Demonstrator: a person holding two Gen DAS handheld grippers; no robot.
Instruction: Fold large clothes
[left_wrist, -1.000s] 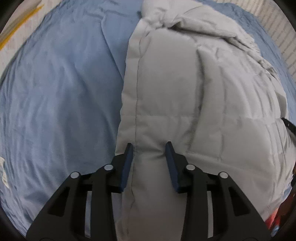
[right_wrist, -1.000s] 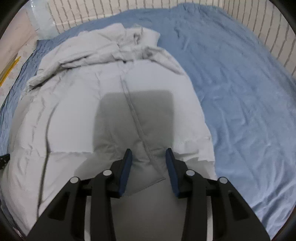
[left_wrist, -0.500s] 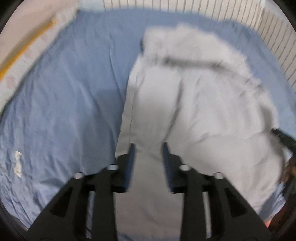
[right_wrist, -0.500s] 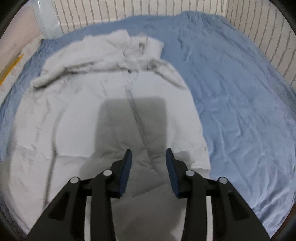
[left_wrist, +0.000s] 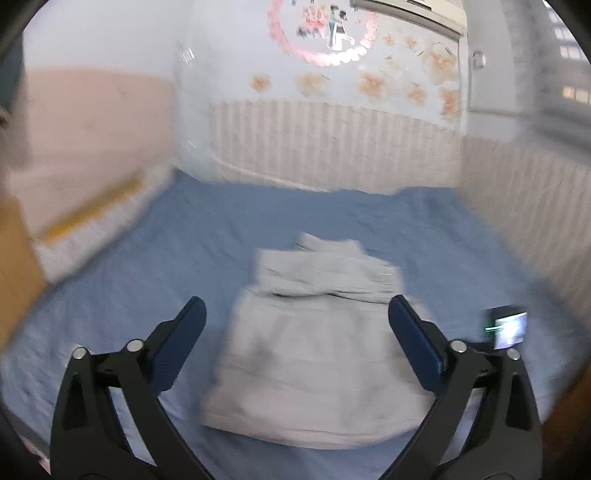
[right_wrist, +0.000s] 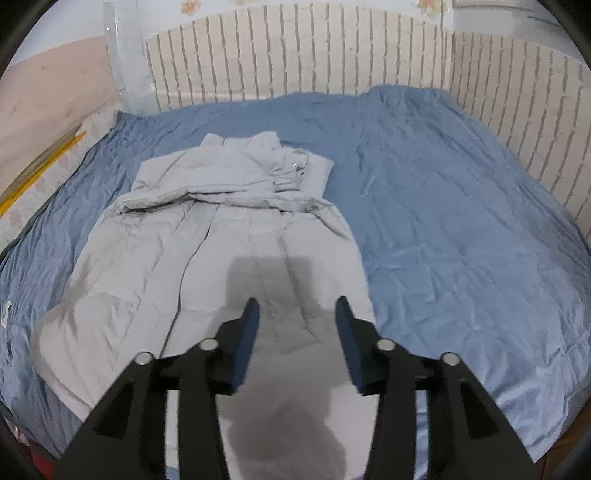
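Note:
A large light-grey padded jacket (right_wrist: 221, 251) lies flat on a blue bedsheet (right_wrist: 443, 206), sleeves folded across its upper part, collar at the far end. It also shows, blurred, in the left wrist view (left_wrist: 317, 343). My left gripper (left_wrist: 295, 314) is wide open and empty, held above the jacket's near hem. My right gripper (right_wrist: 295, 314) is open and empty, held above the jacket's lower right part; its shadow falls on the fabric.
The bed fills the view, with the blue sheet (left_wrist: 184, 236) bare around the jacket. A striped padded wall (right_wrist: 295, 55) bounds the far and right sides. A yellow-edged mat (right_wrist: 40, 166) lies at the left. The other gripper's camera (left_wrist: 508, 326) shows at the right.
Both grippers have pulled back and up from the jacket. The left gripper let go of the jacket's edge and opened wide. The right jaws opened a little wider.

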